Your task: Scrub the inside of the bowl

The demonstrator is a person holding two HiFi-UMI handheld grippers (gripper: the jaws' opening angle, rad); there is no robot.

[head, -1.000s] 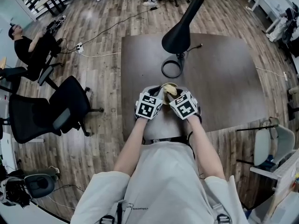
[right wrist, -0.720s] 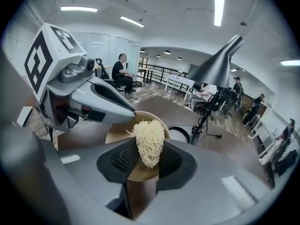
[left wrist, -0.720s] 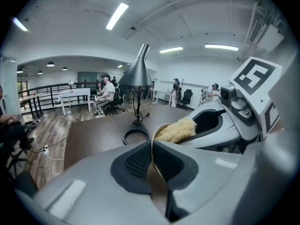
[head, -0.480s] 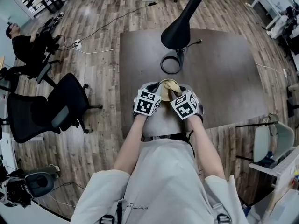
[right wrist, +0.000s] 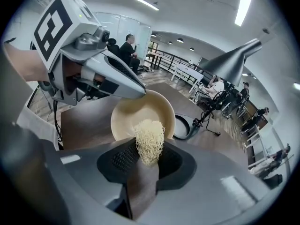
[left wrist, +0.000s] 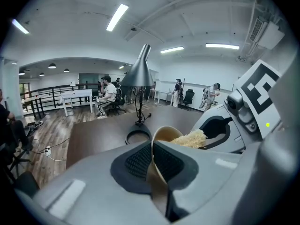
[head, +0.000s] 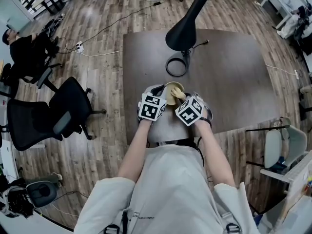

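A tan bowl (head: pixel 169 90) is held tilted above the near edge of the dark table (head: pixel 234 82). My left gripper (head: pixel 163 98) is shut on the bowl's rim (left wrist: pixel 163 132), which runs between its pads. My right gripper (head: pixel 180 98) is shut on a pale yellow stringy scrubber (right wrist: pixel 149 141). The scrubber's tip lies against the inside of the bowl (right wrist: pixel 140 112). In the left gripper view the scrubber (left wrist: pixel 191 138) shows just past the rim, with the right gripper's body behind it. The two grippers sit close together, side by side.
A black cone-shaped desk lamp (head: pixel 184 29) with a ring base (head: pixel 176 66) stands on the table beyond the bowl. A black office chair (head: pixel 53 116) is on the wooden floor at the left. A seated person (head: pixel 22 50) is at the far left. A white chair (head: pixel 282 152) stands at the right.
My right gripper has shifted a little to the left with the scrubber, further over the bowl's inside. The left gripper keeps its hold on the rim.
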